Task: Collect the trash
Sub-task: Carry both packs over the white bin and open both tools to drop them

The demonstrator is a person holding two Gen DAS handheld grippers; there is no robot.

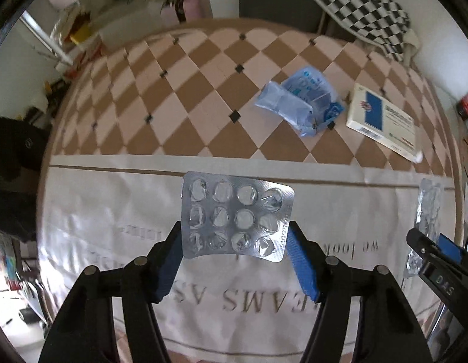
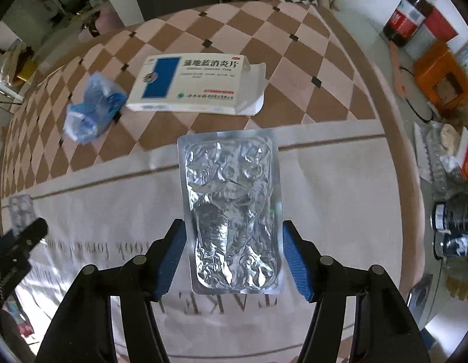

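In our left claw point(image 1: 234, 236) we grip an emptied blister pack point(image 1: 236, 215), its bubble side up, the blue pads point(image 1: 302, 264) pressed on its two side edges. Our right claw point(image 2: 231, 252) is clenched the same way on a crumpled foil blister sheet point(image 2: 232, 210), held lengthwise so that it juts forward past the fingertips. Both packs hang above the cream border of a cloth point(image 2: 324, 181) that covers the desk; the cloth carries grey lettering near us and a brown-and-pink diamond check farther out.

On the checked part lies a white medicine box point(image 2: 191, 83) with a blue panel, one end flap open. Just beside it, on its left in the right wrist view, sits a crumpled blue plastic wrapper point(image 2: 92, 109); whether the two touch we cannot tell. Both are well apart from the claws.

Off the desk's right edge stand a cola bottle point(image 2: 411, 12), an orange box point(image 2: 442, 81) and some dark cans point(image 2: 454, 227).
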